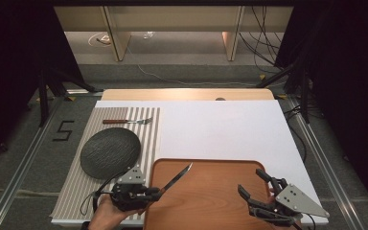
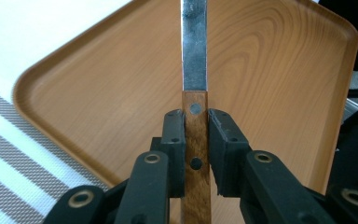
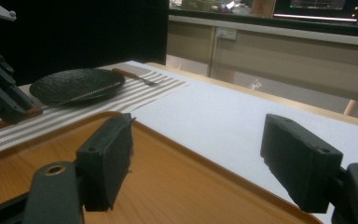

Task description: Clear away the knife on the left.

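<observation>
The left claw (image 2: 196,140) grips a knife (image 2: 195,70) by its wooden handle, blade out over the tray (image 1: 211,201). The right claw (image 1: 261,189) hangs open and empty. To lay the knife beside the plate (image 1: 110,152), keep the blade level and lower gently.

the high view looks forward and down from above the person's side, taking in the whole surface (image 1: 220,124) and the floor beyond. the left gripper view sits close, looking steeply down along its jaws onto the wooden tray (image 2: 98,93). the right gripper view rides low, near the tray's (image 3: 177,177) level, facing across to the dark plate (image 3: 77,85) — tray and plate (image 1: 110,152) also appear from above.
</observation>
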